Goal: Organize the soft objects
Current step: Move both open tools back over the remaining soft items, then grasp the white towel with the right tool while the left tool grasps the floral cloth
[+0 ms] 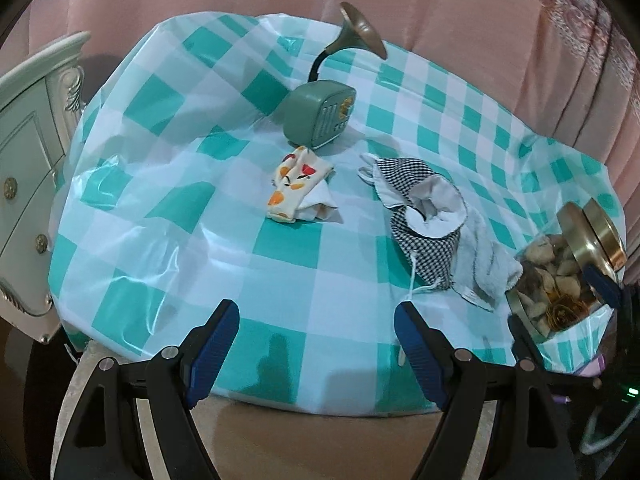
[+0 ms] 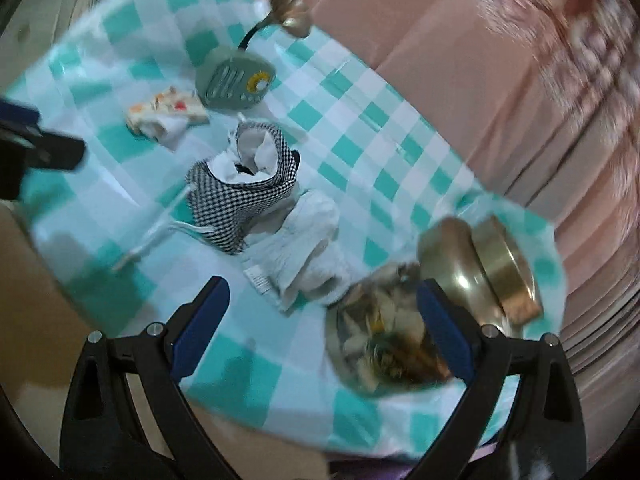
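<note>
While spread wide, left claw [image 1: 316,344], right claw [image 2: 322,312], both empty

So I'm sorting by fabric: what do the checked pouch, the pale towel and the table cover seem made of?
Checked pouch: woven cloth, matte houndstooth weave, with a plain white lining. Pale towel: likely terry, fuzzy nap and a sewn label. Table cover: probably thin plastic sheet, glossy glare and crinkled folds.
</note>
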Motion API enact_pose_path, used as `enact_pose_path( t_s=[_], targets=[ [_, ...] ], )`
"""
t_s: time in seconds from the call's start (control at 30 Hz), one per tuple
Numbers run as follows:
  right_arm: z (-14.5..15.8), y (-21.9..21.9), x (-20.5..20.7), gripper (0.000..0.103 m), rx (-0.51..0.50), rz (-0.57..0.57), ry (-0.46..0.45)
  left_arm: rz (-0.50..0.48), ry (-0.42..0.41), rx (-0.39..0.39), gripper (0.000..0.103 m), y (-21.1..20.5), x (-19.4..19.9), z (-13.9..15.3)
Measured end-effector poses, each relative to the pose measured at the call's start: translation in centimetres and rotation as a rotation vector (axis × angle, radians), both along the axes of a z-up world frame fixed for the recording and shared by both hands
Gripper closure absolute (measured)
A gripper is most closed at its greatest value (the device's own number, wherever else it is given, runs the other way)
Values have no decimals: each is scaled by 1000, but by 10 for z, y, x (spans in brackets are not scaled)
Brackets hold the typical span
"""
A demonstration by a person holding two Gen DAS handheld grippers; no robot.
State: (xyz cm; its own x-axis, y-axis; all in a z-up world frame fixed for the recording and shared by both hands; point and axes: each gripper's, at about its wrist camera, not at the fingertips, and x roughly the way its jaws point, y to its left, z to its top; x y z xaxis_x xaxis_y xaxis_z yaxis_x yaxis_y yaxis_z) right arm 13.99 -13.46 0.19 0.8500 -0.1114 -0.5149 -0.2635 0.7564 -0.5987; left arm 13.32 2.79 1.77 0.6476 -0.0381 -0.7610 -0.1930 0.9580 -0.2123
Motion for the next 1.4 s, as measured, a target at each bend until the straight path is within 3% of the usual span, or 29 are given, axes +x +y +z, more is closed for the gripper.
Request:
enact_pose_path(
  t_s=[0.2,0.47,0.8,1.0,1.07,1.17,1.4],
  targets=[
    [-17,18,26,10,-193,-3,0,26,26,-51,22,12,5,-10],
    [-23,20,60,17,-203,-10,130,29,18,-14,22,17,24,-6],
    [-39,19,87,25,-193,-31,217,49,14,-22,22,30,71,-7],
    [-49,20,95,44,-220,-53,243,38,5,-11,22,34,94,-11],
    [-53,21,94,61,-215,-48,255,43,11,-7,22,36,102,-14],
    [-57,22,92,76,-212,-42,256,40,23,8,22,37,112,-18],
    [-51,19,82,85,-183,-31,198,35,59,71,22,32,129,-32]
  ],
)
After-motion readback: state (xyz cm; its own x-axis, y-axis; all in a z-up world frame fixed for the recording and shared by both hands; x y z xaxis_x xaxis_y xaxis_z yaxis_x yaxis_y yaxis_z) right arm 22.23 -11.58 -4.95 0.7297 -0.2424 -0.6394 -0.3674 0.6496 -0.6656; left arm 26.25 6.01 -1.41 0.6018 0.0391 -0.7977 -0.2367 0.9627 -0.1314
